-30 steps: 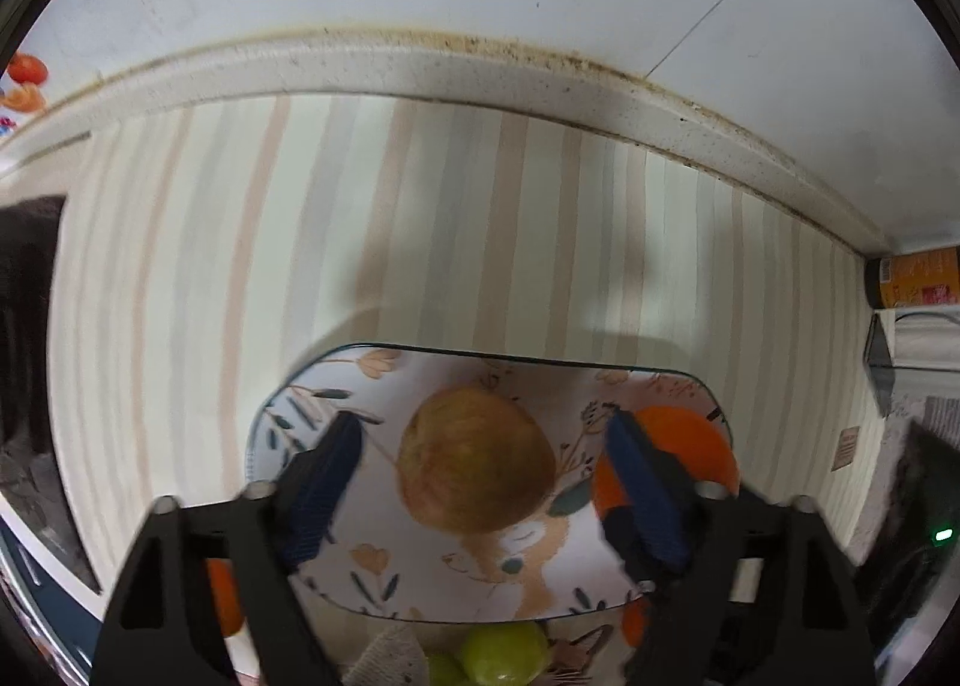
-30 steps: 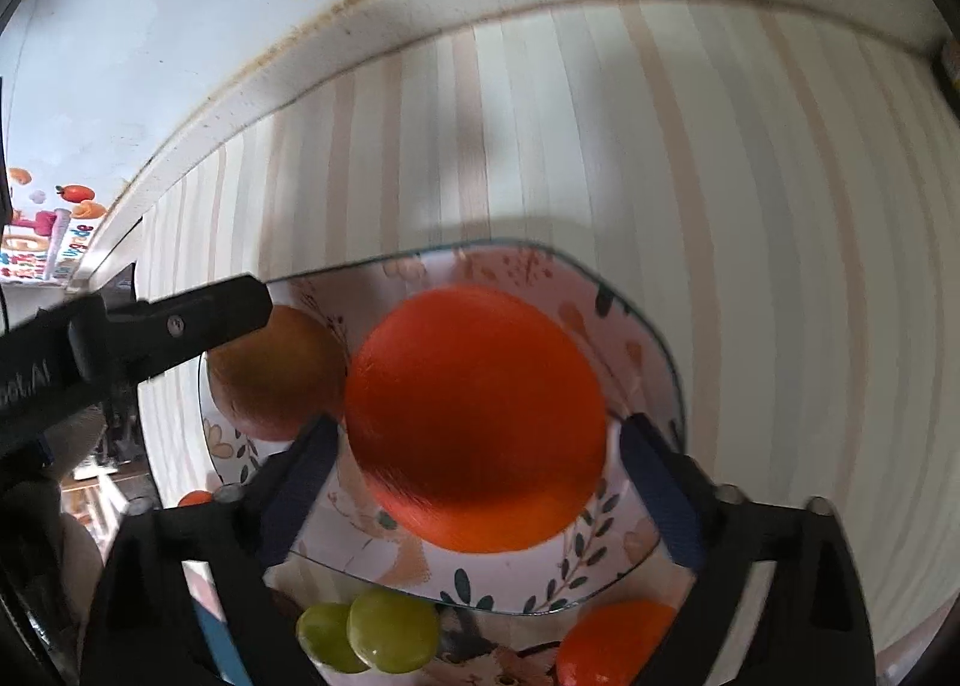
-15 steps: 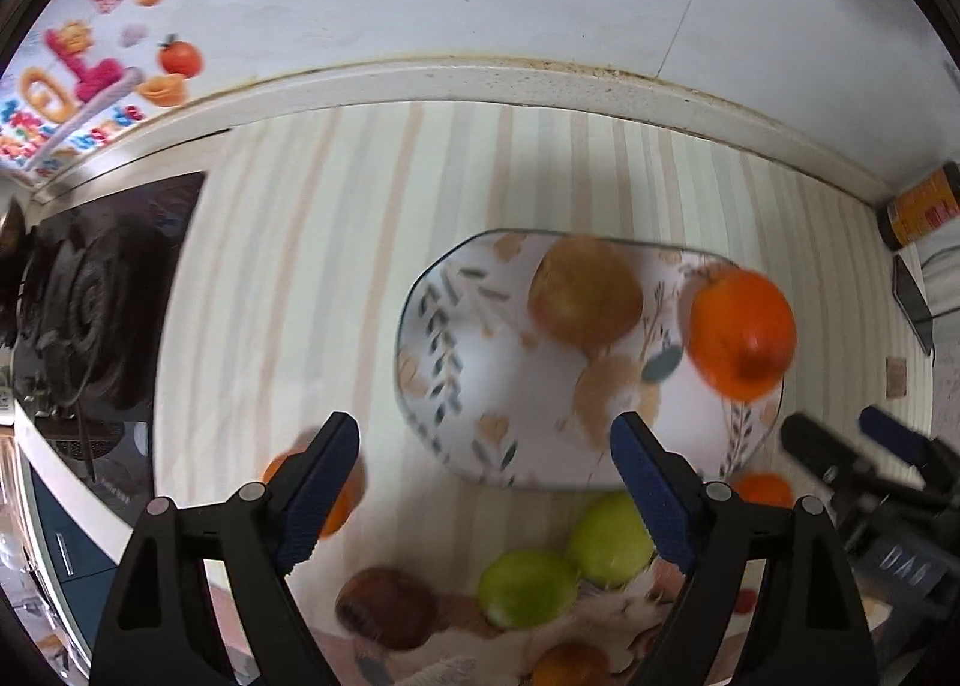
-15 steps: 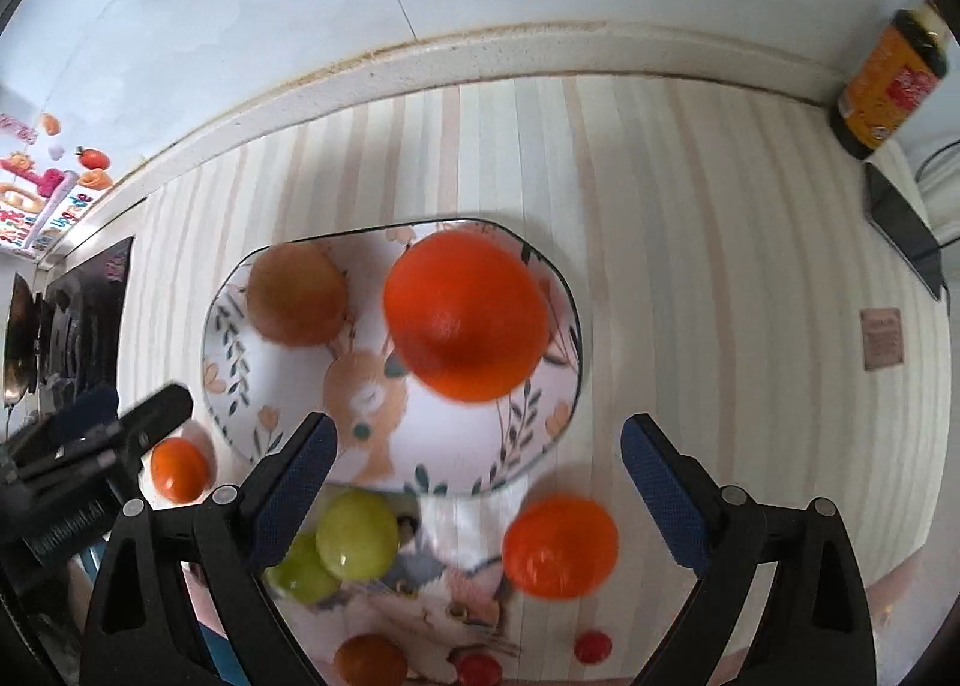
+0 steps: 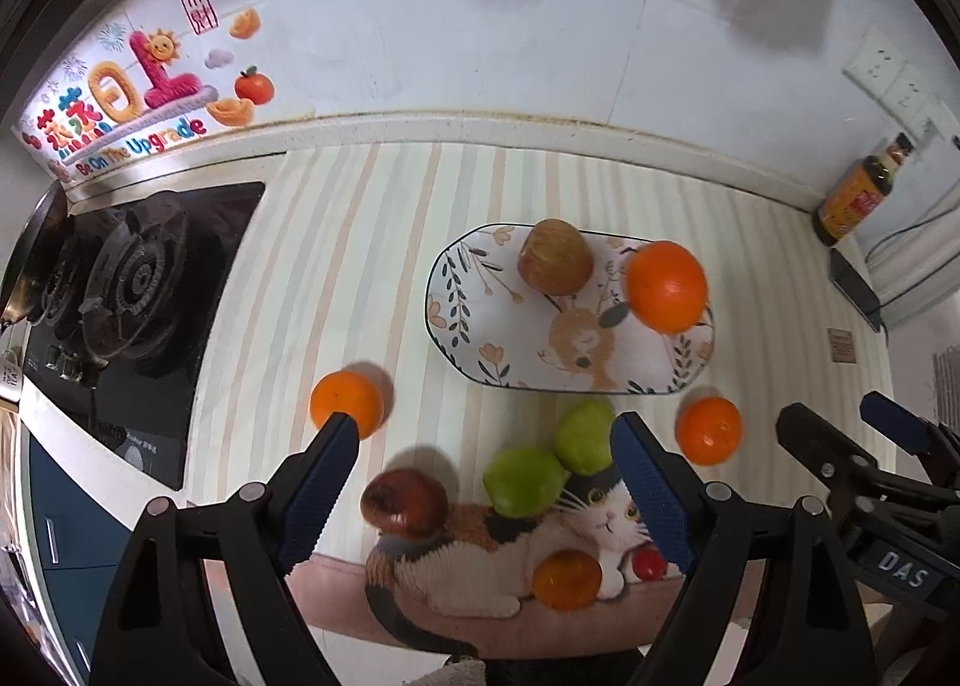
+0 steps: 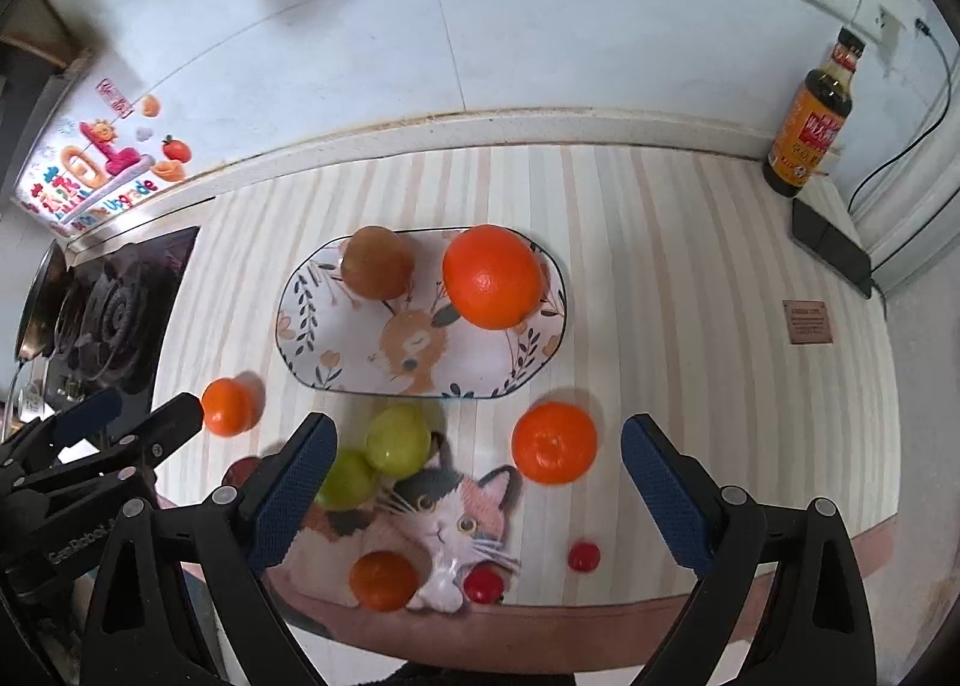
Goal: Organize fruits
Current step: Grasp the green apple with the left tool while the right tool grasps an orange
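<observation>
Bright, even overhead light; soft shadows; strong fisheye edge distortion

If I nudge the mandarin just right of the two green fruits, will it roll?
Probably a little: the mandarin looks round but flattened, so it should settle soon. Its dimpled peel likely grips well. It sits apart from the plate.

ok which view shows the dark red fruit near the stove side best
The left wrist view: the dark red fruit sits whole between the open fingers. In the right wrist view only a red sliver peeks beside the right gripper's finger.
</observation>
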`<state>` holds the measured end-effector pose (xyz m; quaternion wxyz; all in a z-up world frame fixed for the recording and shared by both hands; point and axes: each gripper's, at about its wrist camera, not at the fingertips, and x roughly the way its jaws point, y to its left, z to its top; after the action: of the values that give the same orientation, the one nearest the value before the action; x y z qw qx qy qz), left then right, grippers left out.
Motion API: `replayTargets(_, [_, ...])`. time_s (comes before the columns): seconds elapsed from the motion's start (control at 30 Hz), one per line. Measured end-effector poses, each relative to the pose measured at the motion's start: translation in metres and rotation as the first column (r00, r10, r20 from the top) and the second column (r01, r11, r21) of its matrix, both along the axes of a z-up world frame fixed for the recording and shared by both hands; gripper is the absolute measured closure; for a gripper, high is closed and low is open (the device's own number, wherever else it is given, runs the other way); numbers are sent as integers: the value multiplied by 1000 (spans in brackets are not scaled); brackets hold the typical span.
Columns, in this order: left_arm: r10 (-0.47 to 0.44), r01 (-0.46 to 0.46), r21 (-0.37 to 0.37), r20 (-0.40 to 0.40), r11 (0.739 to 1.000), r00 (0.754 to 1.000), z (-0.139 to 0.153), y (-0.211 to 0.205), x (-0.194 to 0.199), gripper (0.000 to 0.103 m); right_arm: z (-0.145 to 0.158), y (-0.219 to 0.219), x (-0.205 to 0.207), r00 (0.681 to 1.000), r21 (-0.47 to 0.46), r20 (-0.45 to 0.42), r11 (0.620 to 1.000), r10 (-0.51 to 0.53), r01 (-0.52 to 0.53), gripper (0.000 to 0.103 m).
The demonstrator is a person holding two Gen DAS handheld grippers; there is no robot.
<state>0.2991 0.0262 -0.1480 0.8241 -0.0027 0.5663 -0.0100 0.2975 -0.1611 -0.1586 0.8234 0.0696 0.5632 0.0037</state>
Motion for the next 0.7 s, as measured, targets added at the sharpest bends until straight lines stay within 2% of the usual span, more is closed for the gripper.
replayTargets(0.3, [-12,13,-9,58,1000,998,28,-7,-38,17,25,-5,-43,999,40,46,999,-6,4,5])
replayTargets(0.6, [24,-22,-20,59,1000,998,29,1,-47,17,38,-27,-61,997,119,67,992,-47,38,3])
replayTargets(0.63, [27,-26,-17,55,1000,998,26,3,-46,16,35,-30,-61,997,126,61,991,-52,44,1])
replayTargets(0.7, [34,-34,1,41,999,999,17,6,-43,4,26,-36,-58,997,143,42,988,-66,60,1])
